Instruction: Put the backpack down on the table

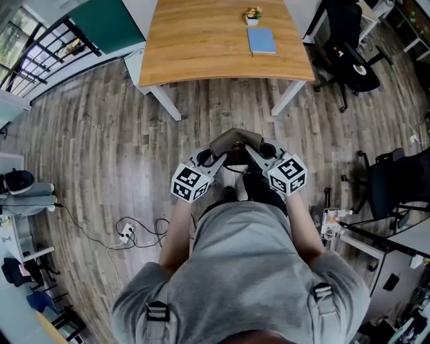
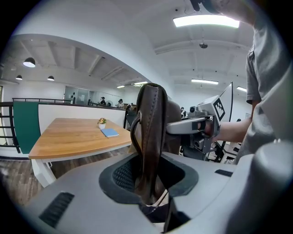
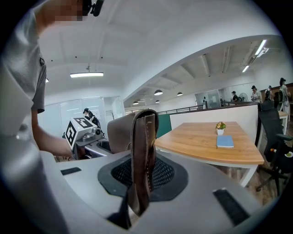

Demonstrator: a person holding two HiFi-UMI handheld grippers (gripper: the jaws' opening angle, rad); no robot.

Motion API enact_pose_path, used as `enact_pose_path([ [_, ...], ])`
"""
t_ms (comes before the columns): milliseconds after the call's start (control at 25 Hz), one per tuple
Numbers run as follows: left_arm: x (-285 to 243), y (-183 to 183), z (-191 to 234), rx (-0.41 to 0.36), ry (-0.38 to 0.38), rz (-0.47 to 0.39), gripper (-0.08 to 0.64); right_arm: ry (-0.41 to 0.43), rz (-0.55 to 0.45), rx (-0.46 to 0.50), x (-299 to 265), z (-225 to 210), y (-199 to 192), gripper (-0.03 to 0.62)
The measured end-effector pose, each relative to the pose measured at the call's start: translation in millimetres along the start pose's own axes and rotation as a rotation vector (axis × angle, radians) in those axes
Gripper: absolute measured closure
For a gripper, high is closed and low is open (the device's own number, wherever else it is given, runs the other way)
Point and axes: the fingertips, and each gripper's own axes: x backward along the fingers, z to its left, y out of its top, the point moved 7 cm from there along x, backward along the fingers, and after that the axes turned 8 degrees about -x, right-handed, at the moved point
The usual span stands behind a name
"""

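Left tool [image 2: 149, 180] and right tool [image 3: 143, 176] each clamp the backpack [image 1: 235, 139] by its brown straps [image 2: 151, 119] — short of the table [image 1: 201, 40].

Office: table [image 1: 201, 47], swivel chairs [image 1: 357, 74]

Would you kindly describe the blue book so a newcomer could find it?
Look at the wooden table ahead of the person. Toward its far side lies the blue book, flat and rectangular, beside a small potted plant, the only other thing on it.
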Motion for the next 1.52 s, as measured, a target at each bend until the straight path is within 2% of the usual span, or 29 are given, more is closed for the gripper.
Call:
enact_pose_path([
  [120,-4.5,3.4,5.2,-0.002,0.017,-0.001,0.434,0.011,-0.004,-0.004,-4.4,-7.4,4.1,0.532],
  [320,-13.5,12.7,20.7,0.003,0.038,-0.004,0.434,0.014,-0.010,0.045,-15.2,-17.8,18.9,0.532],
  [1120,-67.3,40.5,68.6,-0.008,0.047,0.075,0.437,0.036,-0.012,-0.007,-47.6,-85.9,45.4,0.532],
  [1520,-102.9,64.2,104.8,-0.013,0.091,0.080,0.438,0.078,-0.013,-0.001,-74.4,-136.1,74.9,0.531],
])
